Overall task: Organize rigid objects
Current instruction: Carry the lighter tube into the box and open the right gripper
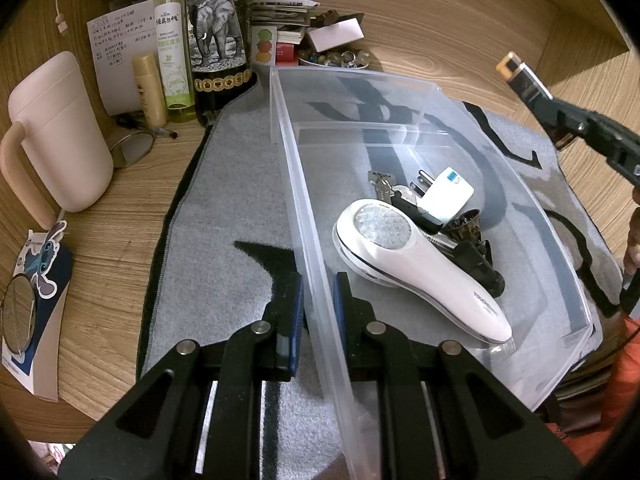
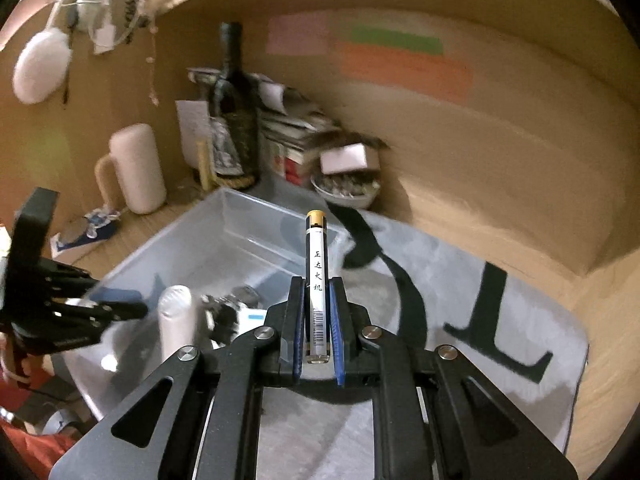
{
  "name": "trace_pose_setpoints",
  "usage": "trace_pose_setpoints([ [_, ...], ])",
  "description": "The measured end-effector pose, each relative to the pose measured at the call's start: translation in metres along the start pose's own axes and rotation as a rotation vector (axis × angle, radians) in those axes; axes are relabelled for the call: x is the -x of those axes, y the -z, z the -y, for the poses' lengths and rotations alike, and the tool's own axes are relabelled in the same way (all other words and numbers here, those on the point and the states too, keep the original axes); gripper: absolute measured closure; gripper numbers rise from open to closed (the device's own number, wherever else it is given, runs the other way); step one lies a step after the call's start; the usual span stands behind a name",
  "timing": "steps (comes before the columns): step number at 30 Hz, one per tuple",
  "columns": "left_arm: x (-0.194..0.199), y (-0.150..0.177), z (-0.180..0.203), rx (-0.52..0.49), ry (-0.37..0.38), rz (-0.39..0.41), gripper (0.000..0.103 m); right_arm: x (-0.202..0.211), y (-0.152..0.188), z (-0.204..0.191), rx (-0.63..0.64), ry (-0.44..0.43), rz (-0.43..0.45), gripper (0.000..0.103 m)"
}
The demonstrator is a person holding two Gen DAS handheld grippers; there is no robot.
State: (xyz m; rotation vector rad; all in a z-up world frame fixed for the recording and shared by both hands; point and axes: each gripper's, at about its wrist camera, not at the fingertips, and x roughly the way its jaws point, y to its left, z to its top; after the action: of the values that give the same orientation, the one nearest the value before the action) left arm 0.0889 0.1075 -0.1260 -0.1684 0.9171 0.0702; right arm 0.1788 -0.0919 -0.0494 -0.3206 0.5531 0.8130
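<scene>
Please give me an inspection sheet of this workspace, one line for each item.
Surface: wooden desk with grey mat.
Job's things: clear bin holds shaver, keys, plug.
Clutter: mug, bottles, papers, mirror.
Grippers: left tool clamps the bin wall; right tool holds a lighter.
Cables: white cable.
Surroundings: wooden back wall, sticky notes.

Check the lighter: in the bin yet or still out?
Out. The lighter is clamped in the right gripper, in the air beside the clear plastic bin, whose wall the left gripper pinches.
</scene>
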Motion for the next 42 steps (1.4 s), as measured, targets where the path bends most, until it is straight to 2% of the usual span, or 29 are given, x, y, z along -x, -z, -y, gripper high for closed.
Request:
trace_pose_setpoints([
  [8, 0.0, 0.0, 0.0, -0.001, 0.0, 0.0, 0.089, -0.01, -0.006, -0.023, 0.025, -0.066, 0.003, 0.093],
  [24, 0.0, -0.001, 0.001, 0.0, 0.0, 0.0, 0.089, -0.065, 0.016, -0.052, 0.078, -0.135, -0.179, 0.093],
  [29, -0.001, -0.001, 0.002, 0.002, 0.004, 0.001, 0.089, -0.061, 0.015, -0.053, 0.088, -0.135, -0.185, 0.092],
  [30, -0.001, 0.0, 0.002, 0.001, 0.004, 0.0, 0.089, -0.06, 0.014, -0.052, 0.086, -0.134, -0.186, 0.091],
  [34, -0.001, -0.001, 0.002, -0.002, 0.001, 0.002, 0.089, -0.055, 0.012, -0.05, 0.081, -0.119, -0.161, 0.074],
  [37, -0.001, -0.001, 0.002, 0.0, 0.003, 0.001, 0.089, -0.049, 0.011, -0.049, 0.076, -0.107, -0.146, 0.069],
  [40, -0.001, 0.0, 0.003, -0.001, 0.002, 0.001, 0.089, -0.041, 0.012, -0.047, 0.066, -0.08, -0.119, 0.057],
  [42, -0.001, -0.001, 0.004, -0.006, 0.0, -0.002, 0.089, -0.033, 0.012, -0.044, 0.05, -0.065, -0.097, 0.055],
])
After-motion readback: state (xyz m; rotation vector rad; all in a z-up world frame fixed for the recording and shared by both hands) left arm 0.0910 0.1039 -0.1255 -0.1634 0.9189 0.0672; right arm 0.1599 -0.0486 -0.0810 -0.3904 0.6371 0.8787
